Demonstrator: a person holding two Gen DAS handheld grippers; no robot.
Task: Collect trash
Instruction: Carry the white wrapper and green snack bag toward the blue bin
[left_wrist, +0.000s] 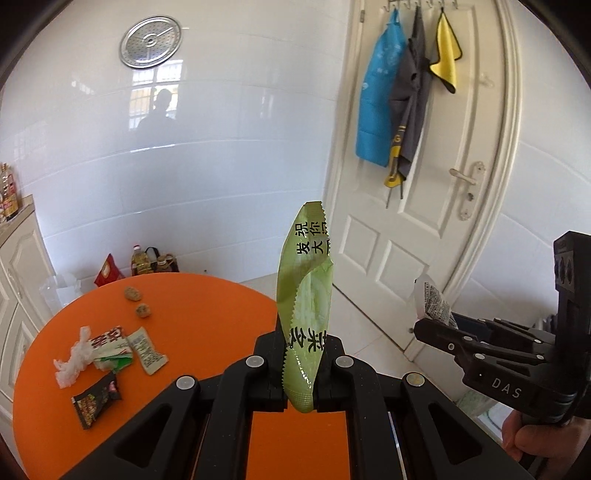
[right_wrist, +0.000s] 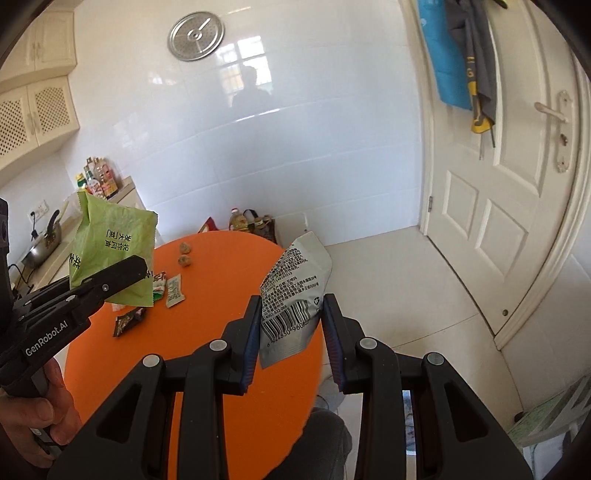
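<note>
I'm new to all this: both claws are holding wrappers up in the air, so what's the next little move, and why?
Probably carry both to a bin, none of which is in view. The left gripper pinches the green wrapper, the right gripper the white barcode wrapper; more litter waits on the orange table.

White tiled wall (left_wrist: 221, 166), panelled door (left_wrist: 424, 206), orange table (left_wrist: 203, 325)

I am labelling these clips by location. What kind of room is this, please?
Most likely a home kitchen. A pan sits on a counter with sauce bottles, a perforated metal steamer plate hangs on the white tiled wall, and cooking oil bottles stand beyond the orange table.
</note>
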